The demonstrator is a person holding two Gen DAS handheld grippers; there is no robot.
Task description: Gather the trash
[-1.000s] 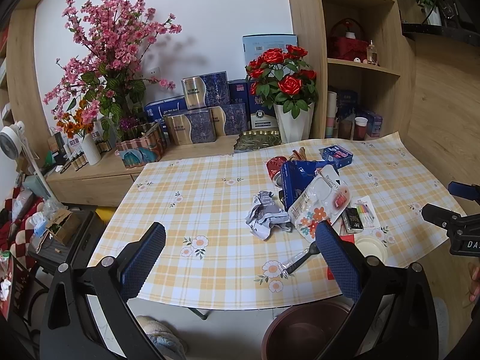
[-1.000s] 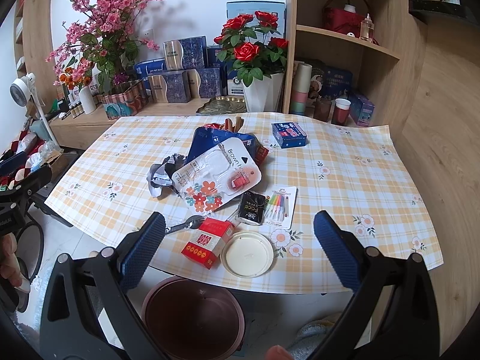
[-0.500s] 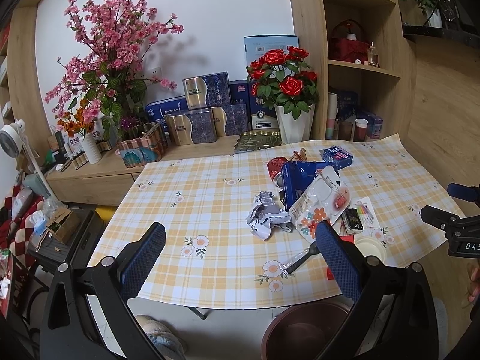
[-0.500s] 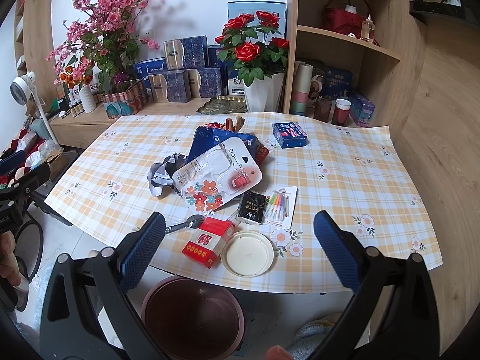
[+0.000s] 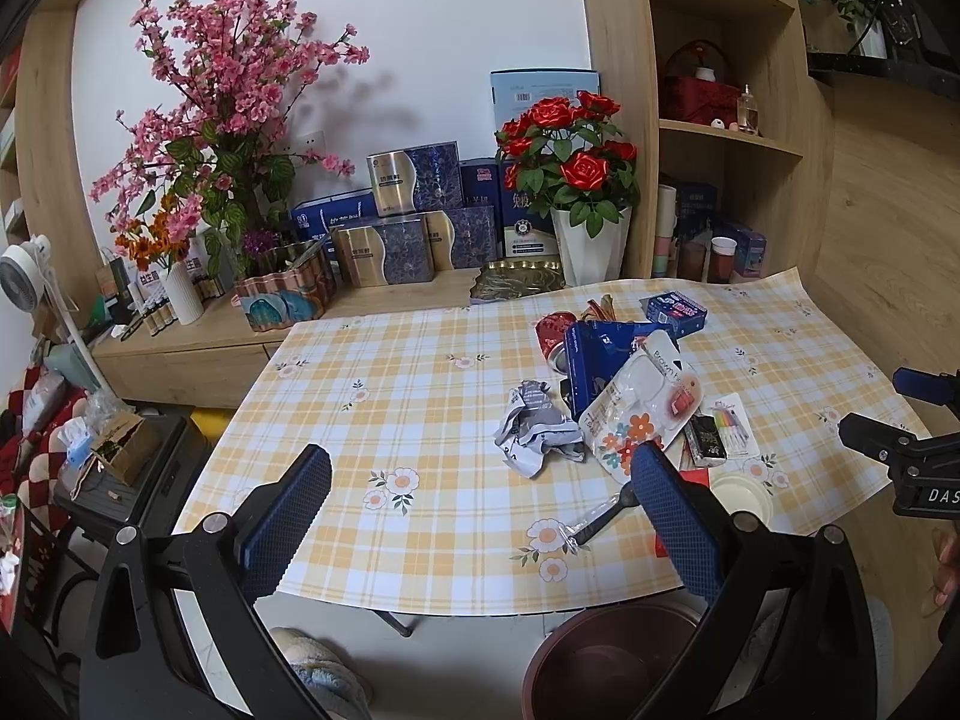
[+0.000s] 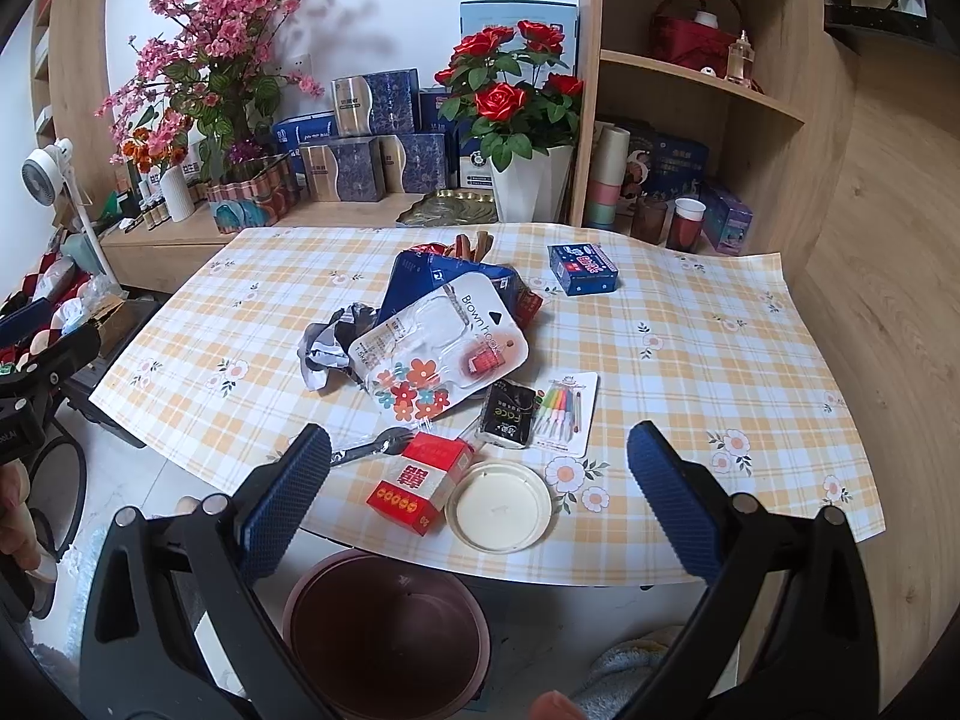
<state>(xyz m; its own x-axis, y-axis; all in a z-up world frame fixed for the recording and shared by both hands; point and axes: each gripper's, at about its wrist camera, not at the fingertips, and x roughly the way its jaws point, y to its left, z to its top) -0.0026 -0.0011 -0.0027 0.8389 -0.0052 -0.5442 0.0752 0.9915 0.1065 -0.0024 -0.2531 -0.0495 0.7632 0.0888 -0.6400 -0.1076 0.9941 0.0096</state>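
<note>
Trash lies on the checked tablecloth (image 6: 690, 324): a crumpled grey paper (image 5: 537, 432) (image 6: 327, 345), a flowered blister pack (image 6: 441, 348) (image 5: 639, 405), a blue bag (image 6: 432, 276), a red box (image 6: 420, 483), a white lid (image 6: 499, 505), a black sachet (image 6: 509, 414), a marker card (image 6: 567, 408), a wrapped plastic fork (image 6: 366, 450) and a blue box (image 6: 583, 269). A brown bin (image 6: 387, 630) (image 5: 606, 660) stands on the floor under the table's near edge. My left gripper (image 5: 480, 516) and right gripper (image 6: 480, 498) hover open and empty before the table.
A sideboard behind the table carries pink blossoms (image 5: 222, 96), red roses in a white vase (image 5: 570, 162) and gift boxes (image 5: 414, 186). Wooden shelves (image 6: 702, 78) rise at the right. A fan (image 5: 27, 270) and clutter stand at the left. A slipper (image 5: 318, 675) lies on the floor.
</note>
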